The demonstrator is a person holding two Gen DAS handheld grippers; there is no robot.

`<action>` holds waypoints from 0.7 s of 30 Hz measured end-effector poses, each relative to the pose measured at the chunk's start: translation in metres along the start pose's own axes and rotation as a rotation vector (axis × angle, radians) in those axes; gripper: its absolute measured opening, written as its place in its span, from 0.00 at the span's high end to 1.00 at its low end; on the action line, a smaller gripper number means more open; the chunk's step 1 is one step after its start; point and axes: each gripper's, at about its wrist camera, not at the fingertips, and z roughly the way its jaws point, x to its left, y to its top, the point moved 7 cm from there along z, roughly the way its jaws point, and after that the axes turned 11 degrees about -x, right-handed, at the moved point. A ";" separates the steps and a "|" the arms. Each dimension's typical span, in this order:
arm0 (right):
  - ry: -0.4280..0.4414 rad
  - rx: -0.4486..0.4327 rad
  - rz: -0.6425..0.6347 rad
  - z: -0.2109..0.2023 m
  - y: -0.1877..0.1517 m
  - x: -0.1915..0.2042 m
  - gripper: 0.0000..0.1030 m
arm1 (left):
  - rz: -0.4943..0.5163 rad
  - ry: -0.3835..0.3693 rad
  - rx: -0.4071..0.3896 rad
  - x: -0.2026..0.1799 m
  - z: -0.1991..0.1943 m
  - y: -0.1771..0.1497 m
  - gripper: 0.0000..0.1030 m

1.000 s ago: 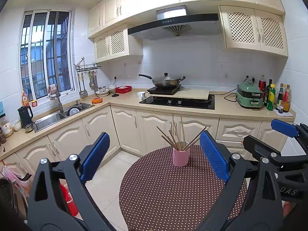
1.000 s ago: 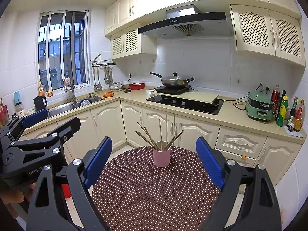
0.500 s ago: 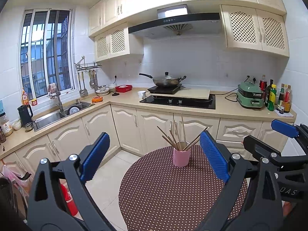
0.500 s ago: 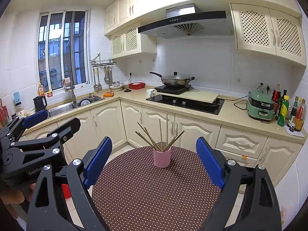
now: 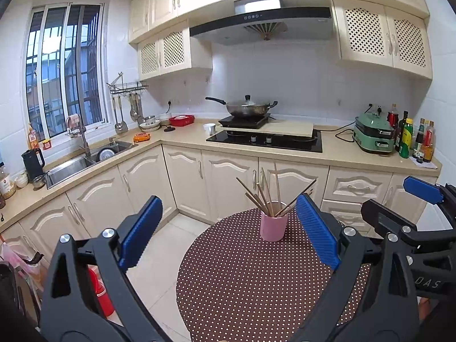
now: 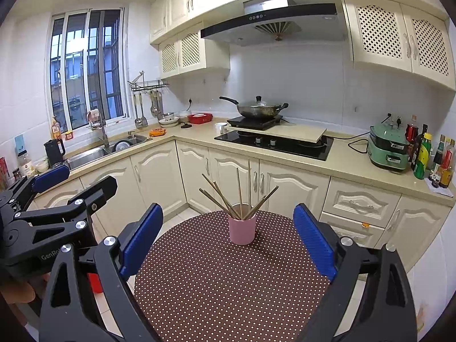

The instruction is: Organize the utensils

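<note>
I'm looking into a kitchen with white tiled walls (image 5: 313, 79) and cream cabinets. I take the black range hood (image 5: 260, 24) as my landmark: below it a lidded wok (image 5: 248, 108) sits on the cooktop (image 5: 265, 139), set in a beige L-shaped counter (image 5: 336, 154). Left of the hood, a barred window (image 5: 65, 71) lets in daylight above a steel sink (image 5: 74, 165). Right of it stand a green appliance (image 5: 373, 136) and bottles (image 5: 410, 139). Pale floor tiles (image 5: 159, 259) run beneath.

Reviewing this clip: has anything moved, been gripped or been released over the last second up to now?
Nothing visibly changed. Both the left gripper and the right gripper stay open and empty, short of the pink cup of chopsticks on the dotted round table. Nothing was grasped or let go.
</note>
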 end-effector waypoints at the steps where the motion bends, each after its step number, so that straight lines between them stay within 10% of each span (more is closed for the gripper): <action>1: -0.002 0.004 0.003 0.004 -0.001 0.001 0.13 | -0.001 -0.003 0.005 0.002 0.004 -0.001 0.10; 21: -0.092 0.094 0.097 0.075 -0.026 0.004 0.13 | -0.018 -0.087 0.105 0.032 0.094 -0.029 0.10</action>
